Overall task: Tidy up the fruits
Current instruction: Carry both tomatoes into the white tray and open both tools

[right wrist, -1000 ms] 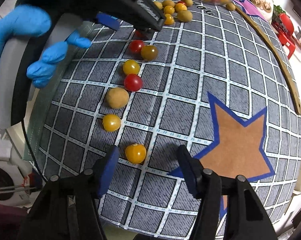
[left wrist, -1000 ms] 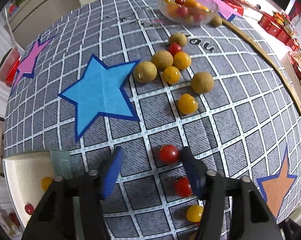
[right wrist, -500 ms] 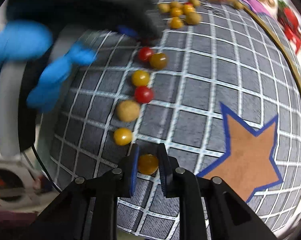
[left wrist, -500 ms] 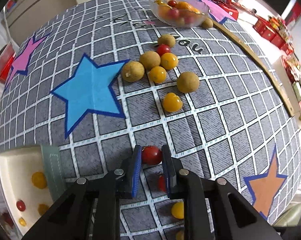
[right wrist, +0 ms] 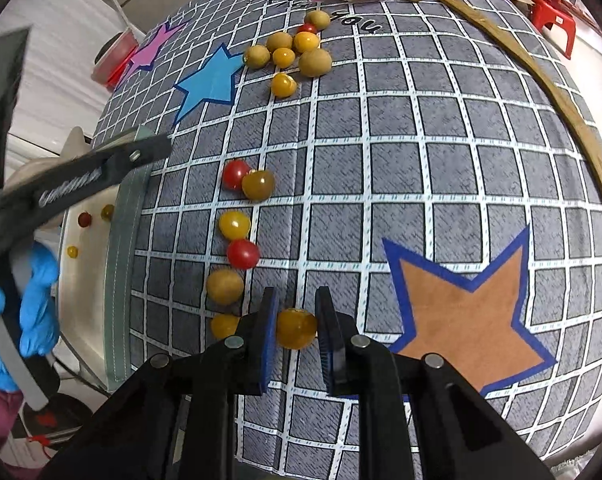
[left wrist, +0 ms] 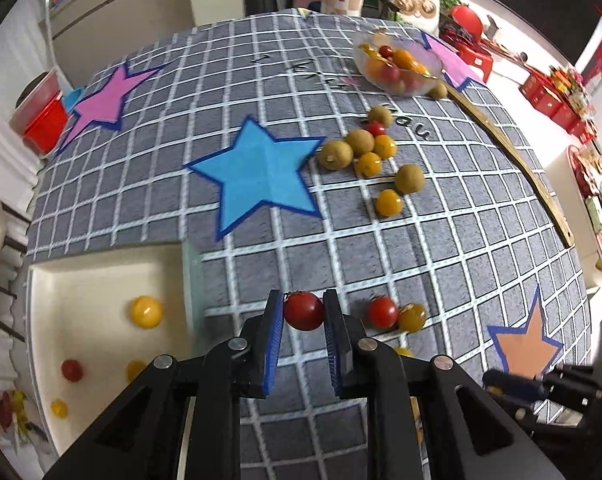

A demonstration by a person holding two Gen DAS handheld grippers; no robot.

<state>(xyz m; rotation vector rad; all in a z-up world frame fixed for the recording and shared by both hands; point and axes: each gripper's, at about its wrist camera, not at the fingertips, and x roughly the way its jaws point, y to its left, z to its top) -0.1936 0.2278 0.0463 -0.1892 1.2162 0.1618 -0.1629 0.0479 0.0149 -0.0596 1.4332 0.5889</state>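
My left gripper is shut on a red cherry tomato and holds it above the cloth, just right of a cream tray that holds several small tomatoes. My right gripper is shut on a yellow-orange cherry tomato near the table's front edge, lifted off the cloth. Loose red and yellow tomatoes and brown longans lie in a line beside it. A further cluster lies past the blue star.
A clear bowl of fruit stands at the far side, with a curved wooden stick along the right. The tray also shows at the left in the right wrist view. The gloved hand holds the left gripper there.
Both grippers closed on their tomatoes and lifted them. The left gripper has moved left toward the tray with the red tomato.
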